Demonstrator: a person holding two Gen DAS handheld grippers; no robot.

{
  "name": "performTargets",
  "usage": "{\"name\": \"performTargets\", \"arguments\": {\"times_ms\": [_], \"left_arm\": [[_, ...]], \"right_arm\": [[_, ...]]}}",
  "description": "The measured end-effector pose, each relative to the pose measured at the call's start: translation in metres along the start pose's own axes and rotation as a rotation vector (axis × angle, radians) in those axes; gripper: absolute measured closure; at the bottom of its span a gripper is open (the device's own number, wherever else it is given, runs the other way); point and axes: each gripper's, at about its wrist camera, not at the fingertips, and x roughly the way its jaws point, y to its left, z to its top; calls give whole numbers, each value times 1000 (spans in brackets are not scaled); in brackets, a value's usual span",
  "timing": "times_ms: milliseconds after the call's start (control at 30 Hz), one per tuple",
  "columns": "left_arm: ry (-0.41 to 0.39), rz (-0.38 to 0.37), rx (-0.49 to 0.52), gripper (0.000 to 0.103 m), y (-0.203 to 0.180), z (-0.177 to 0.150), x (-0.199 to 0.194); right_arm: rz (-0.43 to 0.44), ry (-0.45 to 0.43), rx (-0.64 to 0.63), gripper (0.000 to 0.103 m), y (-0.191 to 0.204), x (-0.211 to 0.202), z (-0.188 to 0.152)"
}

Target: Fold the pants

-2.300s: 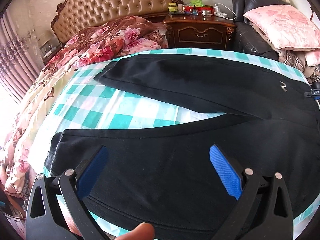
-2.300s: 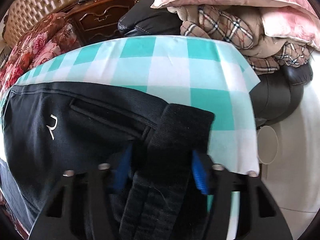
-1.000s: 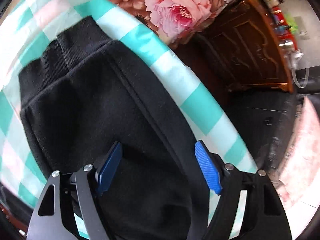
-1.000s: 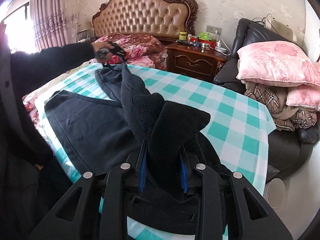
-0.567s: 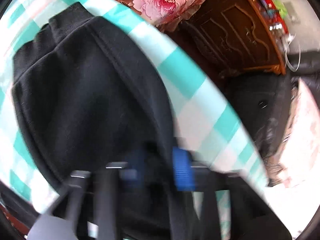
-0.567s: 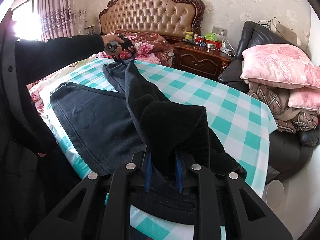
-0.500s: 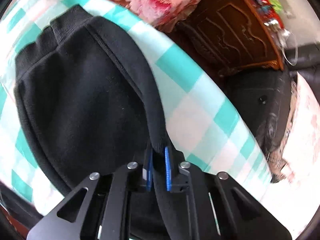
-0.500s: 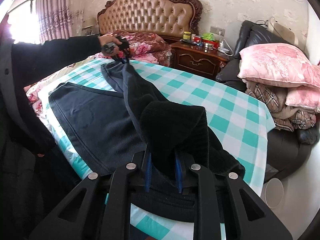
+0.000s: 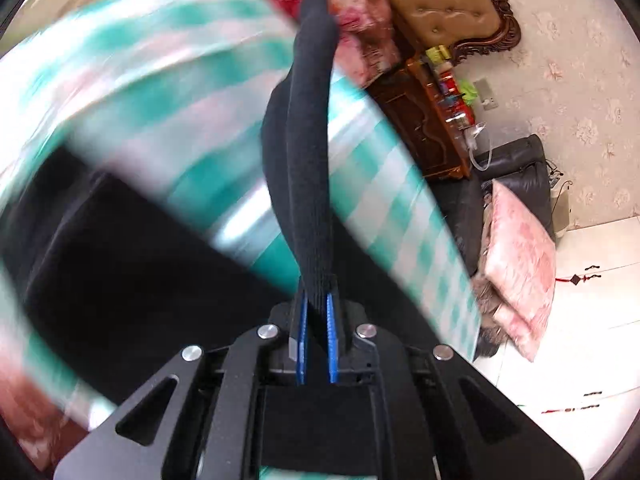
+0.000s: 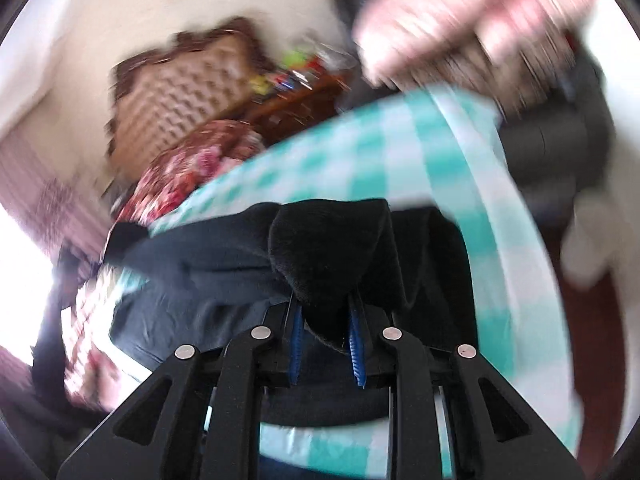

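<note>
Black pants (image 9: 120,248) lie on a table with a teal-and-white checked cloth (image 9: 404,216). My left gripper (image 9: 315,320) is shut on the ribbed cuff of one pant leg (image 9: 310,152), which stands up thin between the blue pads, lifted off the cloth. My right gripper (image 10: 325,332) is shut on the bunched black waistband (image 10: 332,248), held above the rest of the pants (image 10: 192,280) on the checked cloth (image 10: 404,160). Both views are motion-blurred.
A dark wooden nightstand (image 9: 424,116) with small bottles stands beyond the table. A tufted headboard (image 9: 436,4) and floral bedding (image 10: 188,168) lie behind. A black sofa with a pink pillow (image 9: 520,244) is at the right, above white floor tiles.
My left gripper has lifted the pant-leg cuff off the cloth and swung it toward me. My right gripper has tipped down and moved fast with the waistband still in it.
</note>
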Motion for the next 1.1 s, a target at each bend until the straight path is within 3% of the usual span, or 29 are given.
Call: {"name": "performTargets", "arguments": {"times_ms": [33,133,200,467,500,533,567,600,667,700,767,900,967,1100], "left_arm": [[9,4,-15,96,30,-27,-4],[39,-12,-51,96,72,-73,9],[26,-25,-68,95,89,-85,12],[21,-81,-88,93,95,-87,30],[21,-87,-87,93,97,-89,30],[22,-95,-92,92,100,-90,31],[24,-100,-97,92,101,-89,32],[25,-103,-100,92,99,-89,35],[30,-109,-107,91,99,-89,39],[32,-114,-112,90,100,-88,40],[33,-125,-114,88,99,-88,41],[27,-149,-115,81,95,-88,36],[25,-168,-125,78,95,-87,35],[37,-153,-136,77,93,-81,45]], "right_arm": [[-20,29,57,78,-8,4,-6],[-2,83,208,71,-27,9,-24],[37,91,316,69,-36,7,-35],[165,88,528,65,-43,2,-59],[146,94,529,58,-43,1,-61],[103,106,522,31,-44,-1,-63],[36,101,503,19,-45,-6,-64],[-52,78,445,13,-42,-14,-63],[-191,60,322,13,-32,-26,-60],[-155,55,332,13,-32,-30,-59],[52,55,444,13,-38,-31,-60],[202,20,546,13,-40,-30,-58],[256,28,595,13,-45,-25,-55],[243,94,651,13,-41,0,-42]]}}
